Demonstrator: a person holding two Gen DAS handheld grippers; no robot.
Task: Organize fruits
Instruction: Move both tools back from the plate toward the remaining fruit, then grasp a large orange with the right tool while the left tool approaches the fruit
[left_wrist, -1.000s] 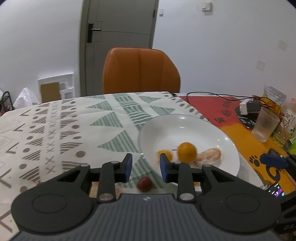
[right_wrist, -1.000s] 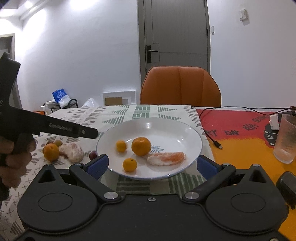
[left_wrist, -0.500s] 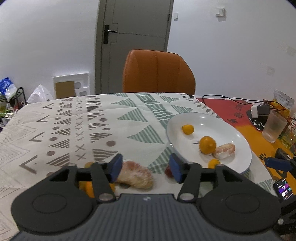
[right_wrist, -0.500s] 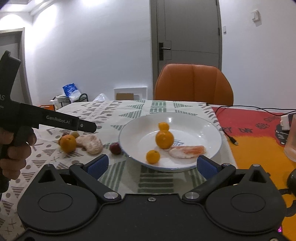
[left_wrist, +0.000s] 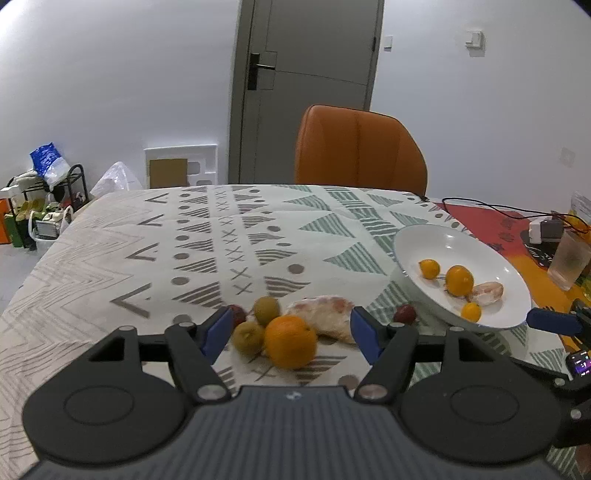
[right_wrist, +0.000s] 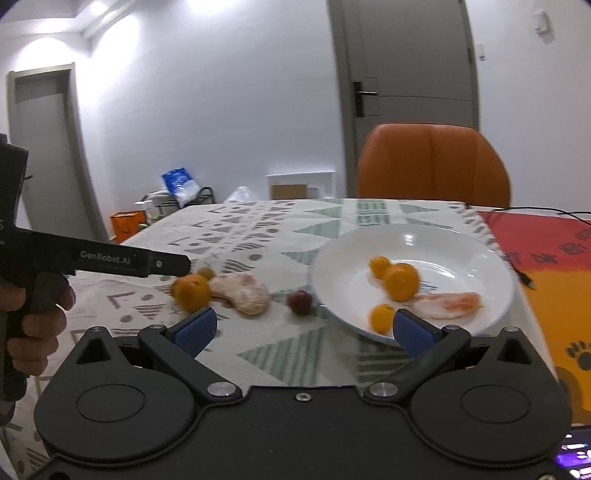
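Left gripper (left_wrist: 288, 334) opening, nothing pinched; round orange tangerine (left_wrist: 290, 341) lay on patterned tablecloth (left_wrist: 155, 258) directly ahead between its jaws, far nearer than open, empty right gripper (right_wrist: 301, 330). White ceramic plate (left_wrist: 417, 240) sat rightward.

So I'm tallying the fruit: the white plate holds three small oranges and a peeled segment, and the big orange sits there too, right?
Not quite. The big orange lies on the tablecloth, outside the white plate, as the left wrist view shows. The rest is right.
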